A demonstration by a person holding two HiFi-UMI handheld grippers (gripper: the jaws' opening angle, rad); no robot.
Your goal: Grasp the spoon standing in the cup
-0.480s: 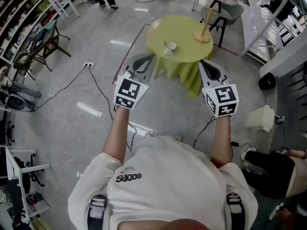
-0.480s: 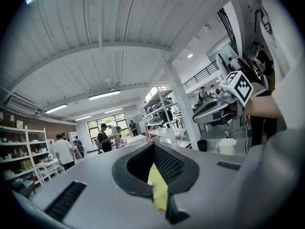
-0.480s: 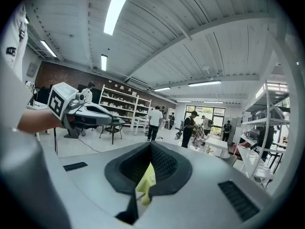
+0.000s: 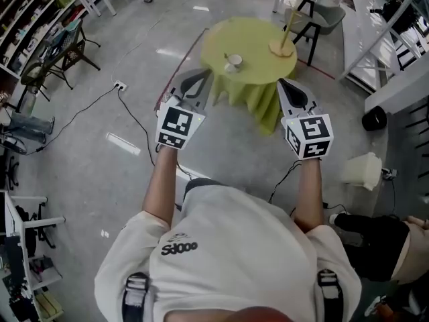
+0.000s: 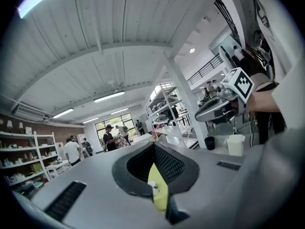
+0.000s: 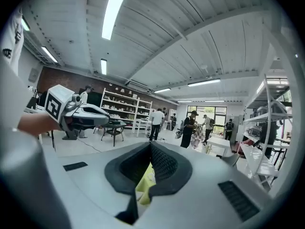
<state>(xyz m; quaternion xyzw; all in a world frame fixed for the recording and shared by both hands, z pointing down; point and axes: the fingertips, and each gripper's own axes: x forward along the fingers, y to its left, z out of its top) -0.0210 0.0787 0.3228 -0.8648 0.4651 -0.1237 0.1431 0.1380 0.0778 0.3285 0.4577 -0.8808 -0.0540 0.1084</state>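
A round surface [image 4: 258, 45] under a yellow-green cloth stands on the grey floor [image 4: 87, 173]; on its right part is a wooden stand [image 4: 283, 47] with an upright rod; a grey chair [image 4: 318, 15] is just behind; a black cable [image 4: 132, 116] runs from a socket strip [image 4: 120, 85]; at the right are a white bin [image 4: 365, 170] and a black bin [image 4: 374, 118]; shelves [image 4: 30, 9] fill the left edge.

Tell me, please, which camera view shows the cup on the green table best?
The head view: the white cup sits whole on the green table. Both gripper views show only green slivers between their jaws, with no clear cup.
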